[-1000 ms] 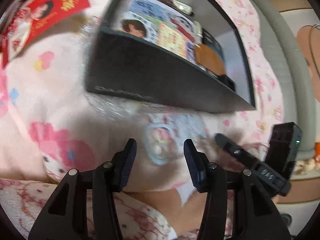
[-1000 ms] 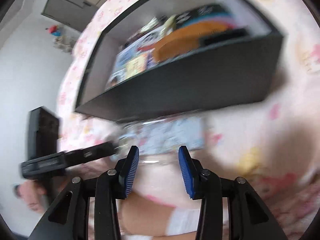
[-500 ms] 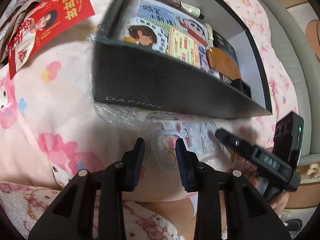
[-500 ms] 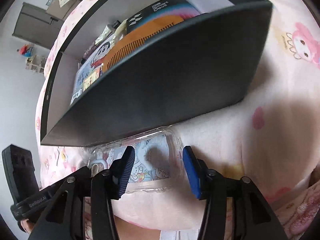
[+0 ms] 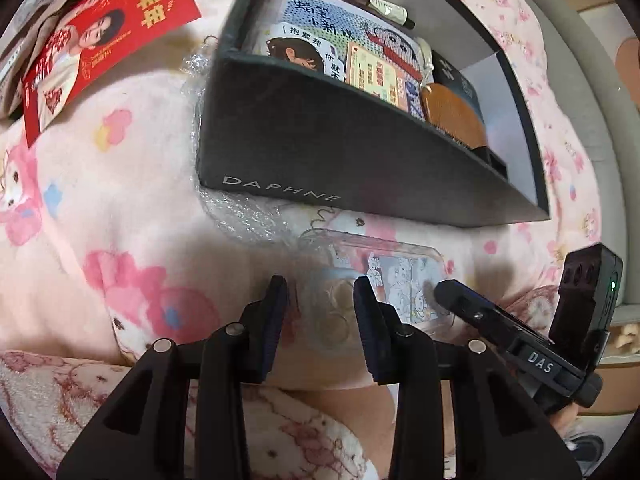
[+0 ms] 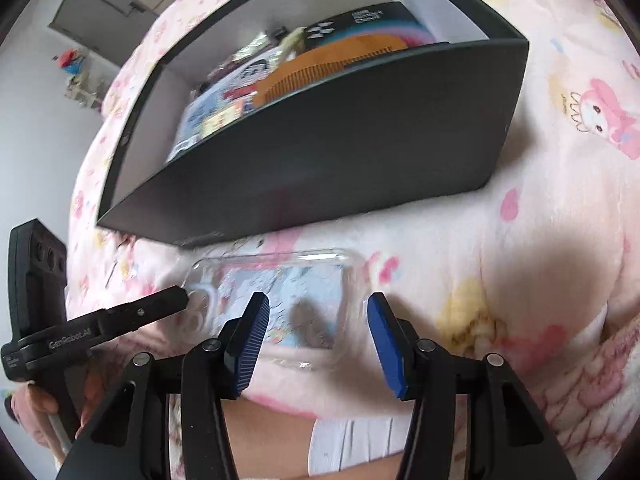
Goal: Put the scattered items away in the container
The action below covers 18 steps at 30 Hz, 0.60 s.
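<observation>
Setting: a pink cartoon-print blanket (image 5: 120, 184) covers the whole surface.
Box: a dark box (image 5: 360, 160) marked DAPHNE lies on the blanket with its open top showing; its near wall faces both grippers.
Phone case: a clear phone case (image 5: 384, 276) with cartoon drawings lies flat on the blanket just in front of the box's near wall, close to it but outside the box.
Left gripper: the left gripper (image 5: 322, 312) hovers low over the case's ringed end, jaws a moderate gap apart and holding nothing.
Right gripper: the right gripper (image 6: 314, 342) sits over the other end of the case (image 6: 280, 300), jaws spread wide, roughly spanning the case's width, gripping nothing.
Open room: bare blanket (image 6: 540, 240) lies to the right of the case; the strip between case and box wall is narrow.
Inside the box: a comic book (image 5: 352, 52), an orange comb (image 5: 452, 120), a dark booklet (image 5: 456, 76) and a pen (image 5: 384, 4) along the far side.
Left view only: a red leaflet (image 5: 100, 44) with a face printed on it, well away to the left of the box, and crinkled bubble wrap (image 5: 244, 216) sticking out from under the box's corner.
Right view only: a cabinet (image 6: 108, 12) and a white wall far behind; the box contents look blurred here.
</observation>
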### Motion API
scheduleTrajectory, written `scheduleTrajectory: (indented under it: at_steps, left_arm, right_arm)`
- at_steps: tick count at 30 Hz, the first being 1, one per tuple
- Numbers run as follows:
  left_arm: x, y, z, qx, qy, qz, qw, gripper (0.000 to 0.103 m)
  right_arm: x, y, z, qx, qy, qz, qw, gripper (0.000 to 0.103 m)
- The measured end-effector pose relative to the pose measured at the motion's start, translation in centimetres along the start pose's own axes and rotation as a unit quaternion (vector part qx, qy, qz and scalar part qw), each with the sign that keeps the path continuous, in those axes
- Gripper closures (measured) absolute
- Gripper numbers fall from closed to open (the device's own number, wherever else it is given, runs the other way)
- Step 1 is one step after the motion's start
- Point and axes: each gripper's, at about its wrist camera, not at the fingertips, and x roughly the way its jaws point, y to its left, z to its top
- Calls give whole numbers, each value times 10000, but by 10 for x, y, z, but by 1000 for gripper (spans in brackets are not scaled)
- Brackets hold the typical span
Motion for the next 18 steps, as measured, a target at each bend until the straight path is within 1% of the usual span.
scheduleTrajectory:
  at_steps: [1,4,7,9,11,12,14,16,18]
  left_arm:
    - [-1,-3,-1,77,-37,28,10000,67]
    - [-16,-6,-6,124,-221,-18,9997,67]
    - [-40,-10,-15,159,-411,-258,9987,67]
    - [-59,-18,-21,262,-598,-332,9973,67]
    - [-78,-25,-22,367,-768,-501,9951,67]
    - [-86,-29,-19,397,-871,-574,9937,67]
    - [-97,-39,-8,564,-1101,-577,9906,67]
    - [-101,-46,13,622,-1281,-400,9890,67]
    - [-97,-52,37,597,-1413,-204,9880,67]
  right_arm:
    - [4,5,1,13,65,-58,10000,54]
    - [-6,16,-1,-254,-60,-153,9995,54]
    - [-34,27,-9,-543,-272,-31,9981,54]
    - [-59,33,-13,-662,-436,153,9967,54]
    - [-82,38,-8,-730,-619,350,9948,54]
    - [-89,41,-5,-788,-744,391,9933,54]
    - [-110,50,8,-926,-1025,482,9892,54]
    - [-112,61,22,-1083,-1233,468,9853,54]
    - [-93,80,45,-1366,-1238,307,9824,54]
